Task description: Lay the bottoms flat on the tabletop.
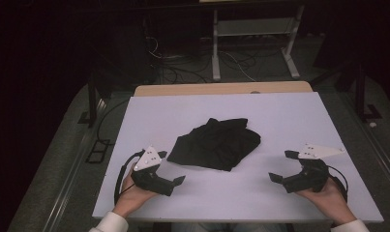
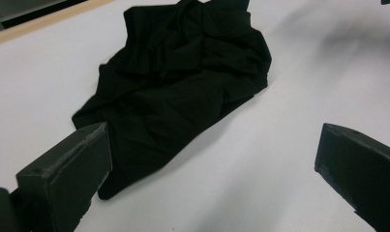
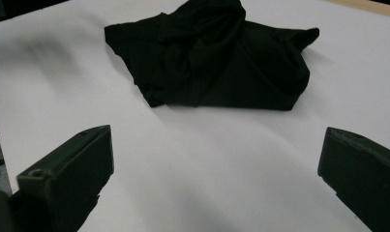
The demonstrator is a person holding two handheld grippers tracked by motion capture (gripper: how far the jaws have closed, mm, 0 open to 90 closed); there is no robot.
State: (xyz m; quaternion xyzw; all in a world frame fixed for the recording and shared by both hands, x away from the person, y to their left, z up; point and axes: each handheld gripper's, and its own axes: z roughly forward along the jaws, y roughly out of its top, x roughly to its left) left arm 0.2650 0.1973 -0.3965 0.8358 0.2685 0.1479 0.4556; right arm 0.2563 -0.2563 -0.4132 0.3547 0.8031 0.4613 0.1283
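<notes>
We are seeing both grippers, left (image 1: 169,169) and right (image 1: 281,166), gaping empty beside a crumpled black cloth (image 1: 216,143).

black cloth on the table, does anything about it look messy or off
The black cloth lies crumpled in a loose heap near the middle of the white table, bunched with folds and uneven edges rather than spread flat. No tear or spill shows. Both grippers, left and right, sit apart from it, jaws open.
</notes>
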